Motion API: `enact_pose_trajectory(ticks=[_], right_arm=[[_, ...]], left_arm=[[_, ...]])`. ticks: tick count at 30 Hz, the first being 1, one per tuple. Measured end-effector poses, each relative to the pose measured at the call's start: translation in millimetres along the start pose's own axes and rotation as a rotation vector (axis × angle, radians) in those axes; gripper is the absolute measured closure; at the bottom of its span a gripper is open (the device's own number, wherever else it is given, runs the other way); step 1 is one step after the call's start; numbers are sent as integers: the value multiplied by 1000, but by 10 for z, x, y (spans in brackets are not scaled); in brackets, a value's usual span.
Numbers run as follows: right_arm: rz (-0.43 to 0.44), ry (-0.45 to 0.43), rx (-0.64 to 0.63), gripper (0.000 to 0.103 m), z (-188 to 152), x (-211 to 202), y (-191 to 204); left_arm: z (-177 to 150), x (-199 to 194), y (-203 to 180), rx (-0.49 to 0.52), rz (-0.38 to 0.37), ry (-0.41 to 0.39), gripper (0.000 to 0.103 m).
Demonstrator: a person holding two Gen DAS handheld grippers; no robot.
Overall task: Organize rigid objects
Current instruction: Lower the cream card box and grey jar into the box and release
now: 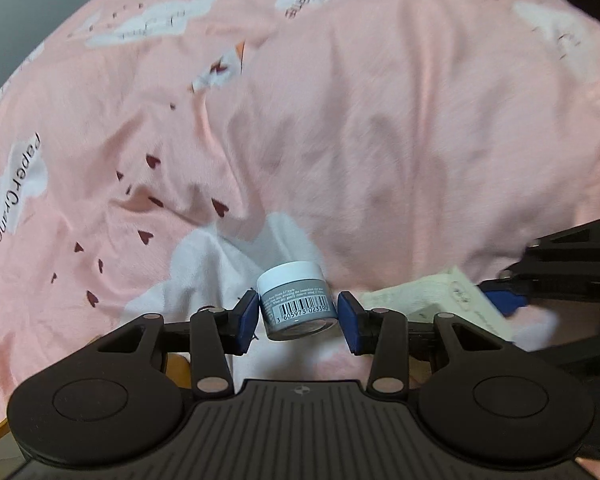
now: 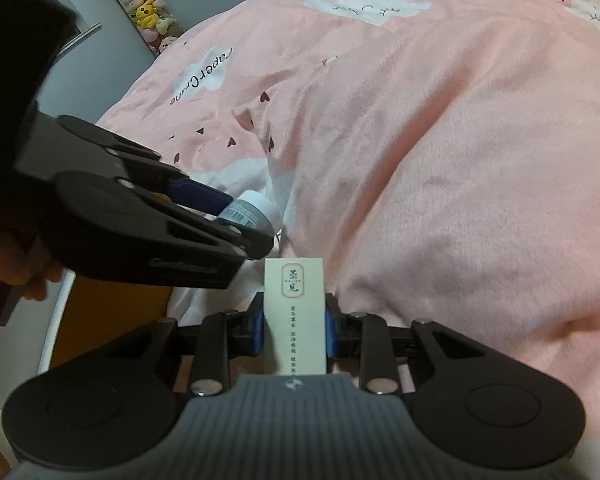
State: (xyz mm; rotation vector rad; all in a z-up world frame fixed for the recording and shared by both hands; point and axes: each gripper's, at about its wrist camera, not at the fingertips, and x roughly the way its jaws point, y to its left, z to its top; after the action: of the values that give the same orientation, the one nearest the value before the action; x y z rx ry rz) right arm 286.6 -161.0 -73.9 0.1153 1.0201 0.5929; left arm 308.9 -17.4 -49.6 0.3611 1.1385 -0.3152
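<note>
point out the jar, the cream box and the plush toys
jar [image 1: 296,300], left wrist view, on its barcode label
cream box [image 2: 295,316], right wrist view, on its printed front face
plush toys [image 2: 146,10], right wrist view, on the yellow one

Jar [image 1: 296,300] barcode label: 3 605973 023390. Pink bedcover [image 1: 380,140] cloud print: "Paper Crane". Cream box [image 2: 295,316]: Chinese characters, unreadable.
</note>
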Motion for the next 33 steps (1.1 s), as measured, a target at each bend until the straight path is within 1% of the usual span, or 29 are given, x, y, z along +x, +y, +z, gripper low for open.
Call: enact_pose_trajectory(ticks=[6,10,14,18,22,25,29,33], right_arm=[[-25,-29,-35,76,-3,-226,180],[-34,-67,-67,76,13,-452,325],[-41,-108,-112,76,61,-650,543],[-32,-145,-164,76,102,-837,786],[-5,-162,-210,76,177,-890,1040],[37,-157,-242,76,236,-872,1252],[94,-102,-258,76,273,-674,1497],[130,-22,-265,76,288,-336,1722]], left_arm=[[-97,-490,-90,14,-22,-91,54],[-148,-764,-43,12,-23,-145,54],[-307,-1027,48,-3,-4,-187,54],[-494,-1236,179,-13,24,-208,54],[-759,-1378,345,-10,55,-202,54],[-962,-1370,492,-25,83,-171,54],[-1181,-1226,681,-29,104,-114,54],[-1334,-1060,828,-7,114,-68,54]])
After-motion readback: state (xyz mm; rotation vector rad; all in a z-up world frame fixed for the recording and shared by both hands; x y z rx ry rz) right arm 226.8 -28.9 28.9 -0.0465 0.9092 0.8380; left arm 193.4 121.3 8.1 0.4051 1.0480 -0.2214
